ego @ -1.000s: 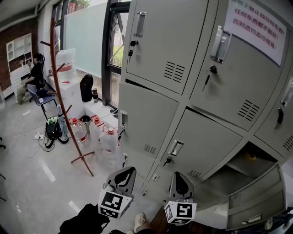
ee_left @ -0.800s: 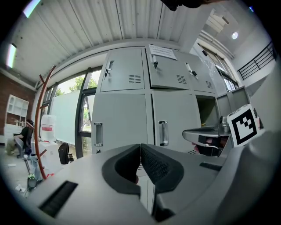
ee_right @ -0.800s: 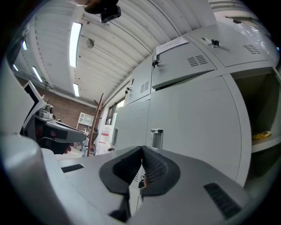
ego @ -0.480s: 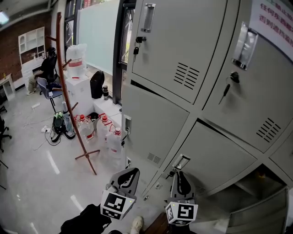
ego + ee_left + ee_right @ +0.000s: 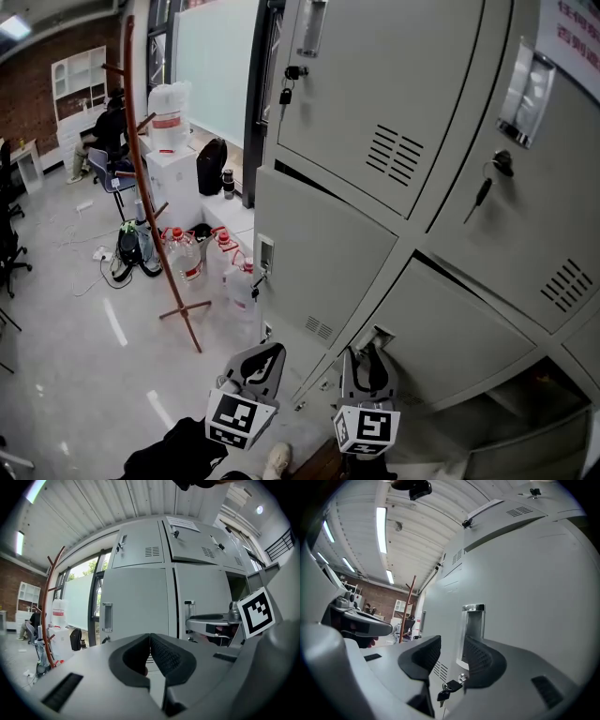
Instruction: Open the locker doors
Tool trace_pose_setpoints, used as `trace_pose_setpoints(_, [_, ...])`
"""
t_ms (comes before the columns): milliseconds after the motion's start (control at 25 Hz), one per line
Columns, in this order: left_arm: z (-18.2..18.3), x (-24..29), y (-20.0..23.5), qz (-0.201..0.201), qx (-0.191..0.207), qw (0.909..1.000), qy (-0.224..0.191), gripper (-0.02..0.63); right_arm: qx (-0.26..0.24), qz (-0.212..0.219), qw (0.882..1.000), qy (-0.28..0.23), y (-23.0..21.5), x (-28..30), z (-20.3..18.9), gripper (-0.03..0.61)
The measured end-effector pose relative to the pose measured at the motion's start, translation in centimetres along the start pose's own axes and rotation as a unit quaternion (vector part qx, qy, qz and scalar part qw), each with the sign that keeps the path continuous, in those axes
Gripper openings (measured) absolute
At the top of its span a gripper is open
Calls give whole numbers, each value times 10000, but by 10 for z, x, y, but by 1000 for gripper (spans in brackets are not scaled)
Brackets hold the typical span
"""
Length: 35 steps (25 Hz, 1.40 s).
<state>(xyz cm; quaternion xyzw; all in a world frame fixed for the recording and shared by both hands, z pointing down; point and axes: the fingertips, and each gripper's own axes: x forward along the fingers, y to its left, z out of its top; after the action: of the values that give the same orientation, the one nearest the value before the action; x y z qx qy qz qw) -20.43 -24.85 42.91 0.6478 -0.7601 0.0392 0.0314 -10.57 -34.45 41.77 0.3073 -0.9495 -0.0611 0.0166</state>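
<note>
The grey lockers (image 5: 375, 122) fill the right of the head view. My right gripper (image 5: 367, 350) is up against the lower-middle door (image 5: 450, 347), right at its recessed handle (image 5: 373, 336). In the right gripper view the jaws of my right gripper (image 5: 452, 645) are opening; the handle recess (image 5: 472, 629) and the door's key (image 5: 451, 686) show in the gap, and the pads press on nothing. My left gripper (image 5: 265, 354) hangs left of it, clear of the doors. The left gripper view shows the left gripper (image 5: 150, 637) shut and empty, facing the closed lower-left door (image 5: 136, 602).
A locker at the bottom right (image 5: 525, 412) stands open. A red-brown coat stand (image 5: 141, 169), several water bottles (image 5: 202, 258) and a water dispenser (image 5: 169, 131) are on the floor to the left. A person (image 5: 111, 127) sits at the far left.
The view has closed in on the lockers. My right gripper has gone from shut to open and now sits at the lower-middle door's handle. The left gripper has hardly moved.
</note>
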Motion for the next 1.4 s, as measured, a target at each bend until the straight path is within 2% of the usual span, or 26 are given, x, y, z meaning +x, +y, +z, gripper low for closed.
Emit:
trace_pose_setpoints(560, [-2,-1,9,75,0,10000,26,25,67,-218,9995,230,-6,12,-11,163])
trace_pose_setpoints(920, [0,-8,12,19,-17,10000,-37,25,-129,-575,9977,331,-10,5,-10,63])
trace_pose_setpoints(1160, [2,-21,6,-118,5,9999,-71,25,-202,-491,9979,382,3,-11,-9,60])
trace_pose_setpoints(1400, [3,-41,-3,-271,26,9995,-126,25,-45,-183,9995,239,21,-39,-6,61])
